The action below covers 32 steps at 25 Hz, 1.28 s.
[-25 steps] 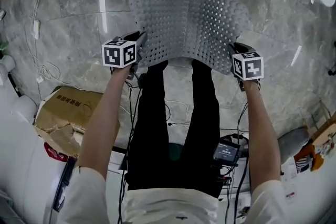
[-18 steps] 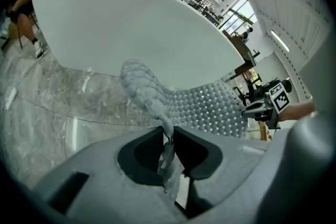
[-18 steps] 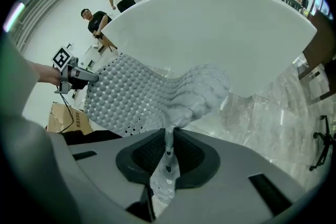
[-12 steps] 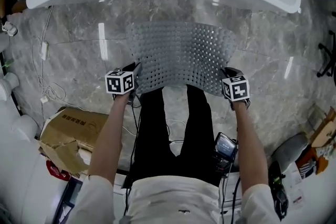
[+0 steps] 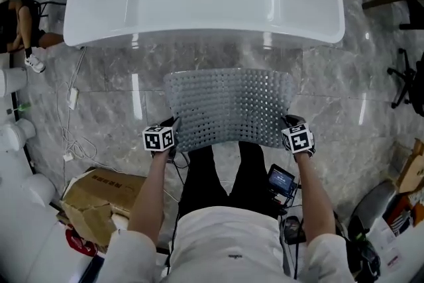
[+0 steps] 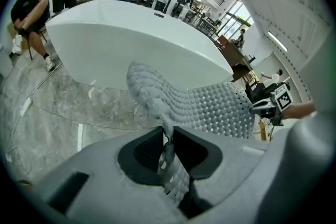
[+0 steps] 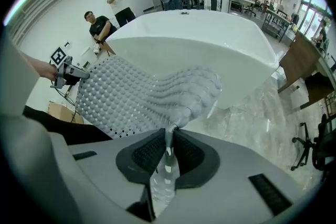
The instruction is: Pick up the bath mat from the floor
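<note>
— Marble floor (image 5: 99,83), grey and glossy, runs under everything. What sits closest to the camera?
— At the bottom of the head view, the person's trunk and dark trousers, with a small screen device (image 5: 281,180) at the hip and a torn cardboard box (image 5: 93,199) at lower left. Just above, both forearms reach forward.
— And the tongs?
— The left gripper (image 5: 173,128) is clamped on the near left corner of the bath mat (image 5: 228,106). Its own view shows the perforated sheet pinched between the dark pads. The right gripper (image 5: 287,122) bites the near right corner the same way.
— So where is the mat?
— Stretched between them in mid-frame, studded and full of holes, sagging a little and sloping away toward the white bathtub (image 5: 199,16) at the top. Both gripper views set its far corners against the tub wall, not the tiles, so I judge it clear of the floor, or very nearly.
— Which step, then?
— The lift itself, late on. The grasp is made; what is left is carrying the sheet fully free.
— What does that call for?
— Both hands rising evenly at a matched spacing, so the floppy mat neither twists nor slips from either pinch.
— Anything beyond?
— A seated person (image 5: 16,16) at upper left and an office chair (image 5: 405,76) at the right edge.
</note>
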Each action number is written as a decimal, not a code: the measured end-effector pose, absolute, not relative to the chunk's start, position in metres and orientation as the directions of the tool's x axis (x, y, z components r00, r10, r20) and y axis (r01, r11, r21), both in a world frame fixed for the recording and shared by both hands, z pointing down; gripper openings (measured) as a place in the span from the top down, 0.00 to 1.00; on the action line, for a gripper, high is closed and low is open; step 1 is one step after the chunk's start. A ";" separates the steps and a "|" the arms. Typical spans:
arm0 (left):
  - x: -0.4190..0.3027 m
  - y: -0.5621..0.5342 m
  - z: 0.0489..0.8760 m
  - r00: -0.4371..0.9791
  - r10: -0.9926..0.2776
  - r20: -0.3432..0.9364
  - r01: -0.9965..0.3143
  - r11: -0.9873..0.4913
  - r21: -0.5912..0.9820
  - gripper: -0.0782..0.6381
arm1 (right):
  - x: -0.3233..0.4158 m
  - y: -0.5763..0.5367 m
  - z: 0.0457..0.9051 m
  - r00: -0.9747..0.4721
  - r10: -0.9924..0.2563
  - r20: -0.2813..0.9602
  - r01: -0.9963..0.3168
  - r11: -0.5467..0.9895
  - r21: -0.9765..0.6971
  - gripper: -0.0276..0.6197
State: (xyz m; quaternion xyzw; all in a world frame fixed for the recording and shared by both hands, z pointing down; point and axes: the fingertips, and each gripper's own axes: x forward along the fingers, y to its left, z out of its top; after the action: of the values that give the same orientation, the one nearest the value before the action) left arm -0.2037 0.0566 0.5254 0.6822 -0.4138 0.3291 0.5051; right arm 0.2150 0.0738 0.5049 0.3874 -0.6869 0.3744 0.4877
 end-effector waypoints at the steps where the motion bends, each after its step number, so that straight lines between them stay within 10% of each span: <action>1: -0.206 0.055 0.517 0.440 -0.244 0.864 -0.898 -0.140 0.418 0.80 | 0.215 0.073 0.496 -0.220 -0.175 0.960 -0.896 0.426 -0.127 0.88; 32: -0.255 -0.054 0.267 0.423 -0.687 0.591 -0.903 -0.268 0.335 0.81 | 0.207 -0.022 0.228 -0.132 -0.730 0.671 -0.932 0.322 0.167 0.88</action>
State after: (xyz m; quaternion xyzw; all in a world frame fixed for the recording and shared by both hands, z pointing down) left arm -0.2546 -0.0545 0.2669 0.7787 -0.5105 0.1664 0.3245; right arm 0.2073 -0.0215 0.2280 0.5632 -0.7377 0.1479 0.3417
